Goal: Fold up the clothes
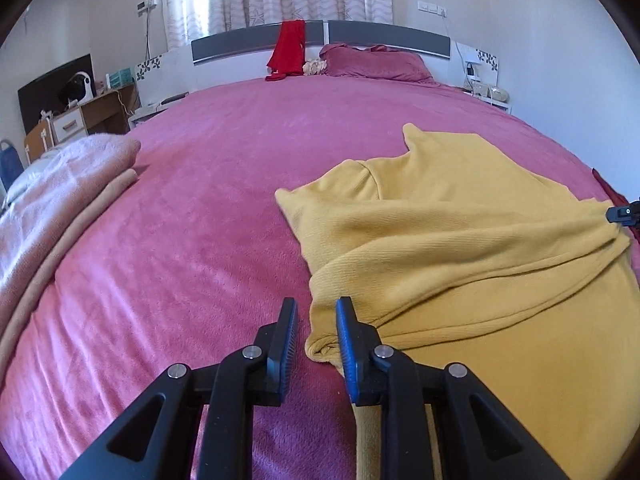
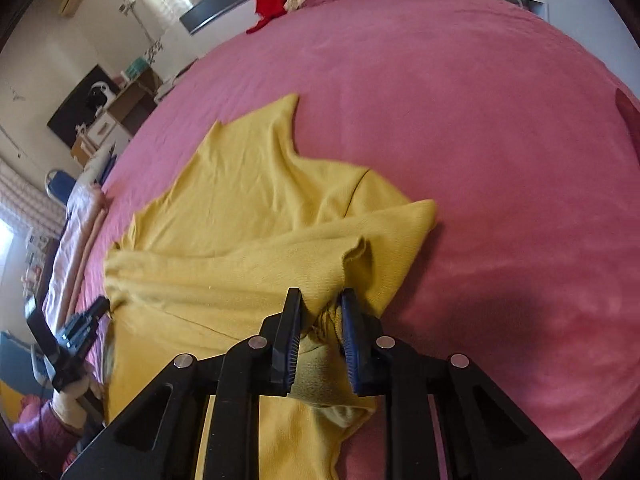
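Left gripper (image 1: 316,320) hovers with jaws apart at the near corner of the yellow sweater (image 1: 460,232), gripping nothing that I can see. On the right wrist view, my right gripper (image 2: 320,312) pinches bunched yellow cloth. Crumpled across the pink bed (image 2: 480,120), it looks barely started.

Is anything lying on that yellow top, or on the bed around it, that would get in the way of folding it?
Nothing visible does. The yellow top lies alone on the pink bedspread. The folded pink blanket sits apart at the bed's left edge, and the red garment hangs far off at the headboard.
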A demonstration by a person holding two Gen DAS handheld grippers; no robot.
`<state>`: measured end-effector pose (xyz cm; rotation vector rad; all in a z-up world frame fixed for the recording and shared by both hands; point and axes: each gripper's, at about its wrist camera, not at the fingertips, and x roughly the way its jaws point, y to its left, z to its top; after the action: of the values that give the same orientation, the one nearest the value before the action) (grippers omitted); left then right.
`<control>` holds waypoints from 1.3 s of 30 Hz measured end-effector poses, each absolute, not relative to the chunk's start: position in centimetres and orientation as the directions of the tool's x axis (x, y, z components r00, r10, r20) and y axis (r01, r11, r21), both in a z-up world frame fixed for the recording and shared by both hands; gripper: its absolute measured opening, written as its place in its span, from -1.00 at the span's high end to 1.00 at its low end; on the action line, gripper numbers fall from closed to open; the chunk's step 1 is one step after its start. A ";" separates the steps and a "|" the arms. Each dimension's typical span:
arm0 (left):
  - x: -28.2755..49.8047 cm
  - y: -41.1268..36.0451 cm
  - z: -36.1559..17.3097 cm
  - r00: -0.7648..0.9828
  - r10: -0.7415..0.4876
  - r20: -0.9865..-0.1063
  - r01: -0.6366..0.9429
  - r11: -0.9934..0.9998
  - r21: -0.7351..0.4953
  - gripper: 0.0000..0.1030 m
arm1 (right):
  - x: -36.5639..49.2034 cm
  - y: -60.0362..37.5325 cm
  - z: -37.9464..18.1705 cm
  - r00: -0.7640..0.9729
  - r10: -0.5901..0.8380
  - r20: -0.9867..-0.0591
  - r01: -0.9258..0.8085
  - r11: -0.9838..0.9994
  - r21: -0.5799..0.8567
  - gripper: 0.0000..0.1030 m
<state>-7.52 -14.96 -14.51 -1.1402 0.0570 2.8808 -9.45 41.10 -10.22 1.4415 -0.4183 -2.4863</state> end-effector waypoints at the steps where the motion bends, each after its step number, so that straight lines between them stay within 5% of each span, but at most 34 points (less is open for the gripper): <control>1: -7.5 -15.1 -14.5 -0.729 0.031 -0.684 -0.054 -0.998 0.012 0.59 | -9.5 41.4 -10.6 -0.487 -0.324 -0.811 0.035 -0.935 0.353 0.62; 4: -7.4 -15.3 -14.2 -0.723 0.048 -0.689 -0.060 -0.998 -0.007 0.59 | -10.6 41.8 -14.2 -0.380 -0.286 -0.880 -0.031 -0.947 0.321 0.62; 8: -5.3 -15.9 -11.8 -0.782 0.010 -0.623 -0.015 -1.000 0.002 0.64 | -9.6 42.7 -10.0 -0.507 -0.227 -0.831 -0.107 -0.940 0.323 0.49; 10: -4.5 -16.3 -10.5 -0.843 0.024 -0.538 0.003 -0.999 -0.049 0.64 | -10.1 39.7 -6.6 -0.568 -0.270 -0.778 0.007 -0.946 0.324 0.24; 12: -5.3 -16.1 -10.2 -0.860 0.046 -0.508 -0.002 -0.996 -0.086 0.64 | -11.7 35.0 -4.0 -0.561 -0.366 -0.743 0.154 -0.927 0.341 -0.22; 17: -9.7 -13.2 -14.2 -0.737 0.044 -0.675 -0.063 -0.998 0.005 0.63 | -18.0 16.4 -2.9 -0.294 -0.612 -0.734 0.544 -0.739 0.398 -0.21; 25: -7.3 -11.5 -14.5 -0.754 -0.031 -0.656 -0.044 -0.994 0.097 0.62 | -21.7 -2.4 -10.9 -0.021 -0.343 -0.939 0.745 -0.632 0.215 -0.21; 26: -7.1 -11.3 -14.6 -0.756 -0.036 -0.653 -0.045 -0.993 0.106 0.62 | -21.6 -3.3 -12.0 -0.033 -0.279 -0.960 0.760 -0.630 0.157 -0.05; 27: -7.3 -11.4 -14.7 -0.751 -0.035 -0.659 -0.045 -0.993 0.105 0.62 | -21.6 -3.7 -12.7 -0.044 -0.255 -0.966 0.763 -0.632 0.132 0.43; 30: -7.4 -12.1 -14.8 -0.741 -0.012 -0.672 -0.040 -0.997 0.062 0.61 | -22.1 -4.1 -13.6 -0.071 -0.250 -0.966 0.757 -0.644 0.111 0.84; 35: -6.6 -12.3 -14.8 -0.730 -0.007 -0.684 -0.036 -0.998 0.048 0.61 | -25.3 -2.5 -12.7 -0.180 -0.364 -0.914 0.634 -0.753 0.176 0.95; 39: -5.7 -12.6 -14.7 -0.725 0.020 -0.689 -0.039 -0.999 0.012 0.59 | -26.0 -1.8 -13.1 -0.035 -0.511 -0.859 0.570 -0.716 0.403 0.86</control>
<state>-5.66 -12.62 -14.75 -1.1533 0.0399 2.8880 -26.00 -1.82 -13.11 1.4940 0.0645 -1.8390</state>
